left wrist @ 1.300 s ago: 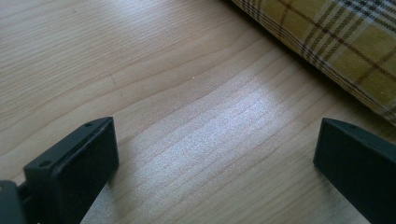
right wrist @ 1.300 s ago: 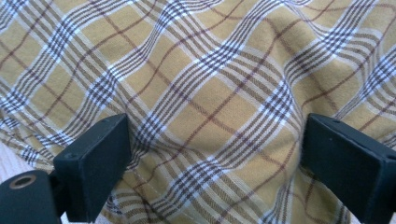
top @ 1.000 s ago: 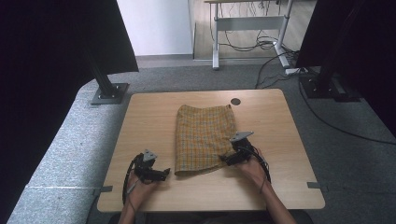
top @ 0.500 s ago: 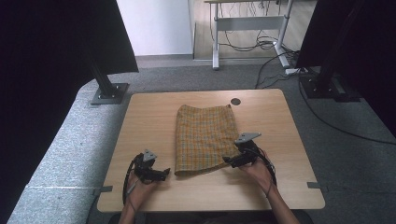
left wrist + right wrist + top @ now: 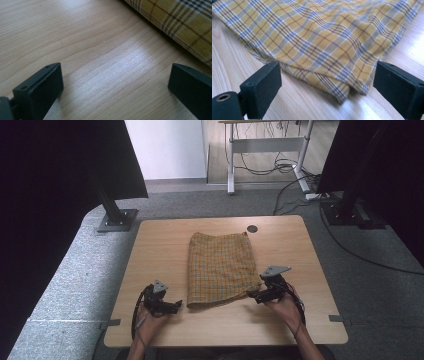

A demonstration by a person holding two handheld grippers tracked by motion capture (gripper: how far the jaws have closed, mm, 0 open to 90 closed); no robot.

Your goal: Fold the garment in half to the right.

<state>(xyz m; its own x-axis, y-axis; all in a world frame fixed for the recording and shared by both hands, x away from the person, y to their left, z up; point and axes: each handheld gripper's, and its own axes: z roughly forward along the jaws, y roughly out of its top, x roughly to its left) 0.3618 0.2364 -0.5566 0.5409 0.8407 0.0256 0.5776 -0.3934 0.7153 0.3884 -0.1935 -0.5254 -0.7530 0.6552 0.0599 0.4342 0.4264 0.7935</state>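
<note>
On the wooden table (image 5: 160,245) the folded plaid cloth (image 5: 220,267) lies centred, and we hold both empty tools wide open, left gripper (image 5: 175,306) at seven o'clock, right gripper (image 5: 251,294) at five, to take its near corners.

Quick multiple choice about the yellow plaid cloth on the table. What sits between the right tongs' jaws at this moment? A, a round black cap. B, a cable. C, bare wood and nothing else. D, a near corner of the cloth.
D: in the right gripper view the right tongs stand open, jaws either side of a folded corner of the plaid cloth, not yet closed on it.
</note>
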